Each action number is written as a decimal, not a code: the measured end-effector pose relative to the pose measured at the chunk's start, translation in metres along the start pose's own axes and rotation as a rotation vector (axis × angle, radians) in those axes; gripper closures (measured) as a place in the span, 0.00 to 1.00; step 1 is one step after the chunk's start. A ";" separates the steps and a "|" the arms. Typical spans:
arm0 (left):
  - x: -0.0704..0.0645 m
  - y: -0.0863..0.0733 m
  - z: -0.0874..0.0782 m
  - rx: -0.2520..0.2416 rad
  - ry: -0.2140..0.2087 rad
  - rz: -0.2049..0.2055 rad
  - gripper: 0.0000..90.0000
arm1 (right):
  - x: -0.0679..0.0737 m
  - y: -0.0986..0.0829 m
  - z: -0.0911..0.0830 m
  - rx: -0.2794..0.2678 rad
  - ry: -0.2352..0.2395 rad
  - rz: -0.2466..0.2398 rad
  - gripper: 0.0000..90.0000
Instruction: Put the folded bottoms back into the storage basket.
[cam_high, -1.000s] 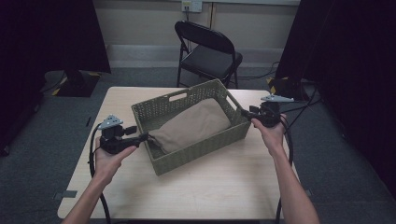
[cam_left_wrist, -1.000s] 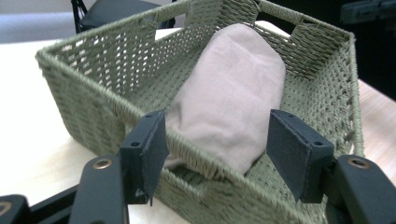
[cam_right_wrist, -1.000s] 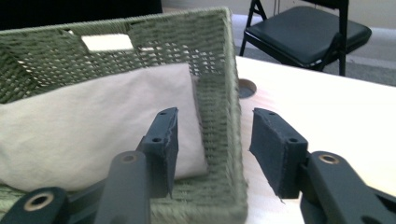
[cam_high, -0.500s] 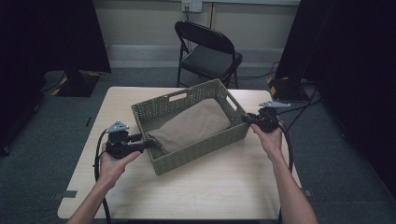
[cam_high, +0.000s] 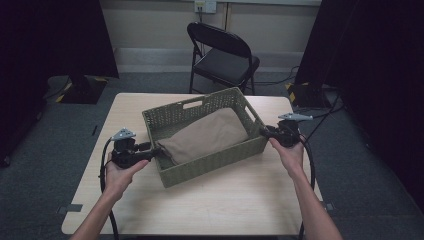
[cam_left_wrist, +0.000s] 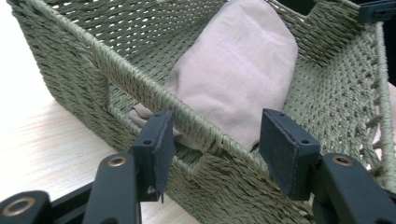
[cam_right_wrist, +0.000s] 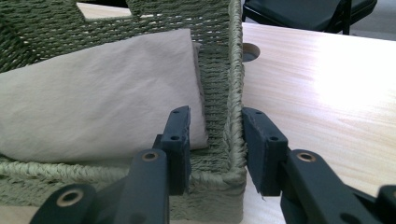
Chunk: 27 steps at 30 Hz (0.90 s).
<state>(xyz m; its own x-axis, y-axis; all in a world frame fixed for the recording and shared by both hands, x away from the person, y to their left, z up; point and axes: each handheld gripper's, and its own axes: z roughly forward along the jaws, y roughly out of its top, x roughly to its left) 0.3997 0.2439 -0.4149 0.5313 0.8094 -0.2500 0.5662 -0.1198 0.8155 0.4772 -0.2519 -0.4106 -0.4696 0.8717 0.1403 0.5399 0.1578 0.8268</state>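
Observation:
A green woven basket (cam_high: 200, 106) stands on the table with a folded tan cloth (cam_high: 205, 135) lying in it. My left gripper (cam_high: 152, 149) is at the basket's left end. In the left gripper view it (cam_left_wrist: 219, 154) is wide open, with the basket's (cam_left_wrist: 70, 56) rim above a handle cut-out running between the jaws and the cloth (cam_left_wrist: 238, 70) just behind. My right gripper (cam_high: 263, 131) is at the right end. It (cam_right_wrist: 216, 140) is open more narrowly, one jaw inside the basket's (cam_right_wrist: 219, 70) wall by the cloth (cam_right_wrist: 93, 93) and the other outside.
The light wooden table (cam_high: 225, 210) has bare room in front of the basket and at both sides. A black folding chair (cam_high: 225, 55) stands beyond the far edge. A round hole (cam_right_wrist: 250, 51) is in the tabletop near the basket's right end.
The left gripper has moved in so its jaws straddle the basket's left rim. The right gripper came down and inward onto the right wall. The basket has not moved.

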 end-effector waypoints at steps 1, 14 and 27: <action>0.000 0.000 0.000 0.003 0.007 0.001 0.51 | 0.000 0.000 -0.001 0.004 0.007 0.004 0.70; 0.011 0.005 0.003 -0.006 0.038 -0.017 0.58 | 0.008 -0.011 -0.015 0.017 0.049 0.016 0.66; 0.018 0.010 0.006 -0.006 0.076 -0.009 0.64 | 0.014 -0.003 -0.022 0.018 0.072 -0.037 0.58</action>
<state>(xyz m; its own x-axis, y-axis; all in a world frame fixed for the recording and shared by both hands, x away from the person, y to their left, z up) 0.4187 0.2540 -0.4143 0.4762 0.8521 -0.2172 0.5667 -0.1085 0.8168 0.4537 -0.2499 -0.3989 -0.5381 0.8296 0.1492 0.5334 0.1981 0.8223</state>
